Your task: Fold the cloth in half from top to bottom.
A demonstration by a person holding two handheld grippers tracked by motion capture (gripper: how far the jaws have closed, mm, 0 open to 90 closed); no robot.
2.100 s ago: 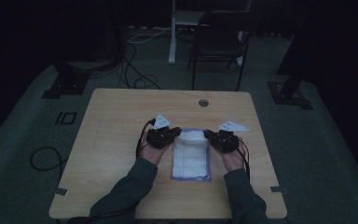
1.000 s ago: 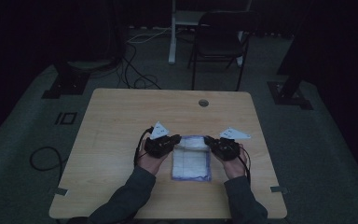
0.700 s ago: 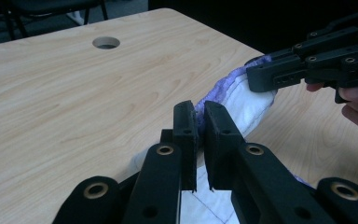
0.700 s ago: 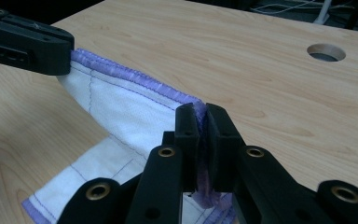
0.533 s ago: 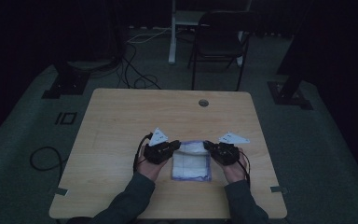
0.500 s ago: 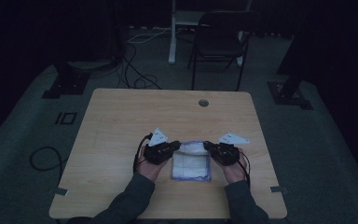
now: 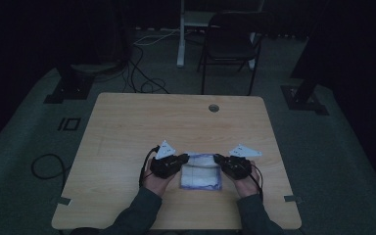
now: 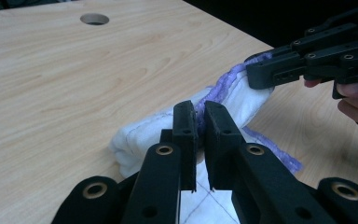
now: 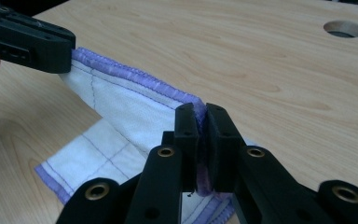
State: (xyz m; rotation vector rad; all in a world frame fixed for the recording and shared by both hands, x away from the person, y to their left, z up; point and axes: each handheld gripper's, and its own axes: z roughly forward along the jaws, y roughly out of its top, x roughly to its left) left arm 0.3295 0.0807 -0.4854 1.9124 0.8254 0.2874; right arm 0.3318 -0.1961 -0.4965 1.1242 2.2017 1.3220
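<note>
Left gripper (image 8: 200, 122): jaws clenched on the purple-hemmed edge of the white cloth (image 8: 235, 100). Right gripper (image 9: 203, 122): jaws likewise clamped on a purple-trimmed corner of that cloth. The held edge is raised and folded over toward the person; the remainder lies flat on the wooden tabletop (image 7: 127, 132), near its front edge, between both hands.

Left gripper view: my left claw (image 8: 200, 116) is clamped on the purple-stitched edge of a white cloth (image 8: 144, 135), whose folded body lies on the wooden worktop (image 8: 74, 84). At upper right, my right claw (image 8: 261, 74) pinches the same hem. A round hole (image 8: 94, 19) marks the worktop's far side.
</note>
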